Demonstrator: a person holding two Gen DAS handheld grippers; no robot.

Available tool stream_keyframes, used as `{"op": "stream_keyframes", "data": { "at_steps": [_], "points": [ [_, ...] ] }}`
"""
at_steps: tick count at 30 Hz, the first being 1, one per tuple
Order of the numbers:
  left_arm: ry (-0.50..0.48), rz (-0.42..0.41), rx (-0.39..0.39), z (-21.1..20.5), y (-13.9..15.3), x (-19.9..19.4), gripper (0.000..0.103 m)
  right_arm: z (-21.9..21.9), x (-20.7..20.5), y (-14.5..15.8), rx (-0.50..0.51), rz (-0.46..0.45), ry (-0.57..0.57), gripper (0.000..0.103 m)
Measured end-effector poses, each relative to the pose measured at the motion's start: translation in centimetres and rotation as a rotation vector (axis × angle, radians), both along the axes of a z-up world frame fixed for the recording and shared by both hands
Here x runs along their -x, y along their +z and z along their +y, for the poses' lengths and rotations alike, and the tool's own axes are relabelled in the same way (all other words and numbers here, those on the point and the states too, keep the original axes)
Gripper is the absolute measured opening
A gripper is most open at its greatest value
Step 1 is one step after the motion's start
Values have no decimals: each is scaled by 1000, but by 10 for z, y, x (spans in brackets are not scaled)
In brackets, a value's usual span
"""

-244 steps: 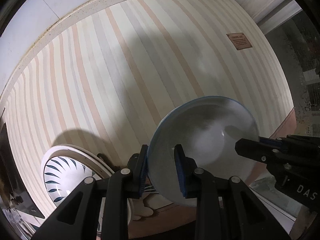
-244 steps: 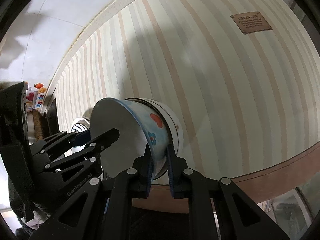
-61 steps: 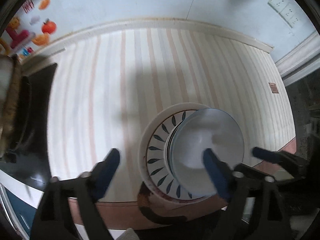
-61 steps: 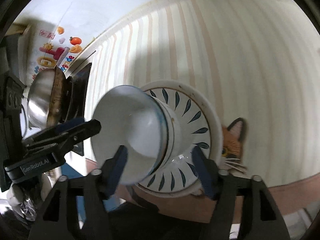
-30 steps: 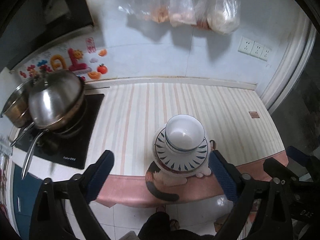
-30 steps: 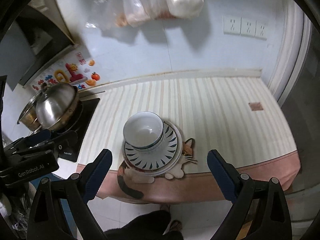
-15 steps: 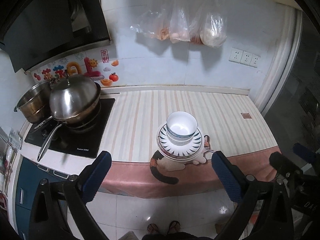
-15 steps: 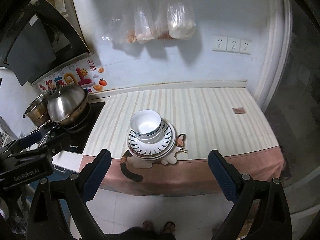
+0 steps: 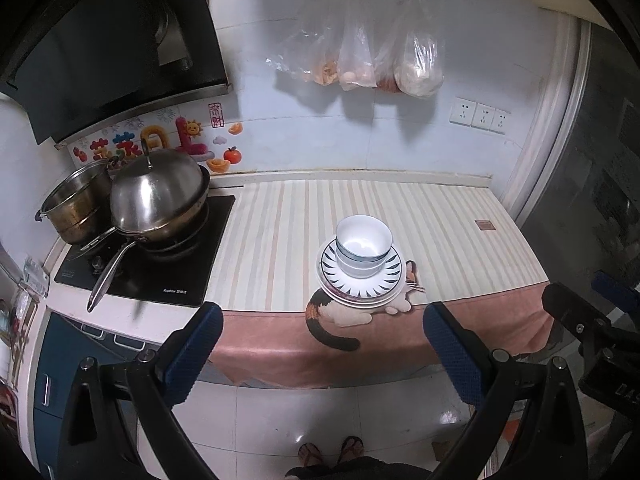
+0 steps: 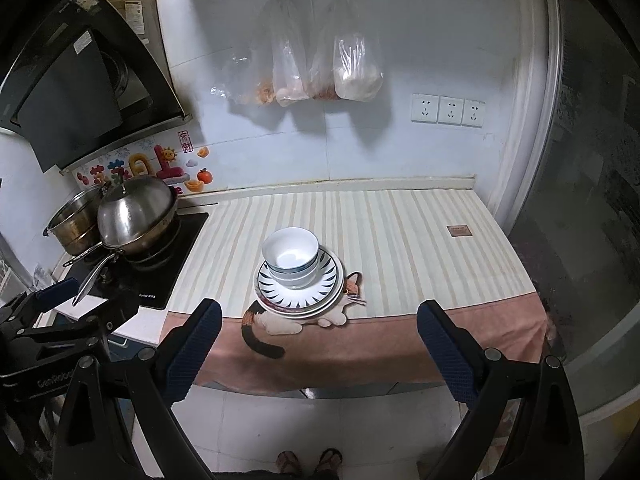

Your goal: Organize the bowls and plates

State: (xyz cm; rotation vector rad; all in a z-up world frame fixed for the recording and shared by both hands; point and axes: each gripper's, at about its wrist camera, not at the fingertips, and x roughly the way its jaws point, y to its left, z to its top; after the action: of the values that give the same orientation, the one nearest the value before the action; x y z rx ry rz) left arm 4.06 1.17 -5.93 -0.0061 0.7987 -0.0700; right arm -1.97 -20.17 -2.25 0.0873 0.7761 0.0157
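White bowls (image 9: 363, 246) (image 10: 292, 257) sit nested in a stack on leaf-patterned plates (image 9: 384, 284) (image 10: 316, 294), near the front edge of the striped counter. My left gripper (image 9: 322, 354) is open and empty, held well back from the counter and above the floor. My right gripper (image 10: 318, 350) is likewise open and empty, far from the stack. The right gripper also shows at the right edge of the left wrist view, and the left gripper at the left edge of the right wrist view.
A lidded steel wok (image 9: 158, 196) and a pot (image 9: 76, 204) sit on the black cooktop (image 9: 160, 276) at the left. Plastic bags (image 9: 360, 60) hang on the wall. A cat-print cloth (image 9: 360, 316) drapes the counter front. A person's sandalled feet (image 9: 330, 450) stand on the floor tiles.
Both grippers let go of the bowls, opened wide and drew back and up from the counter. The bowls now sit stacked on the plates.
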Motion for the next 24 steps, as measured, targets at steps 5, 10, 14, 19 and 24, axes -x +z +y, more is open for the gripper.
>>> {"op": "stream_keyframes", "data": {
  "at_steps": [5, 10, 14, 19, 24],
  "points": [
    [11, -14, -1, 6, 3, 7, 103, 0, 3, 0, 1, -4, 0, 100],
    [9, -17, -4, 8, 4, 9, 103, 3, 7, 1, 5, -11, 1, 100],
    [5, -25, -8, 9, 6, 11, 103, 2, 5, 3, 11, -11, 3, 100],
    [7, -38, -9, 11, 9, 13, 103, 1, 4, 4, 10, -11, 1, 100],
    [4, -45, -7, 13, 11, 13, 103, -2, 2, 4, 3, -9, -3, 100]
  ]
}}
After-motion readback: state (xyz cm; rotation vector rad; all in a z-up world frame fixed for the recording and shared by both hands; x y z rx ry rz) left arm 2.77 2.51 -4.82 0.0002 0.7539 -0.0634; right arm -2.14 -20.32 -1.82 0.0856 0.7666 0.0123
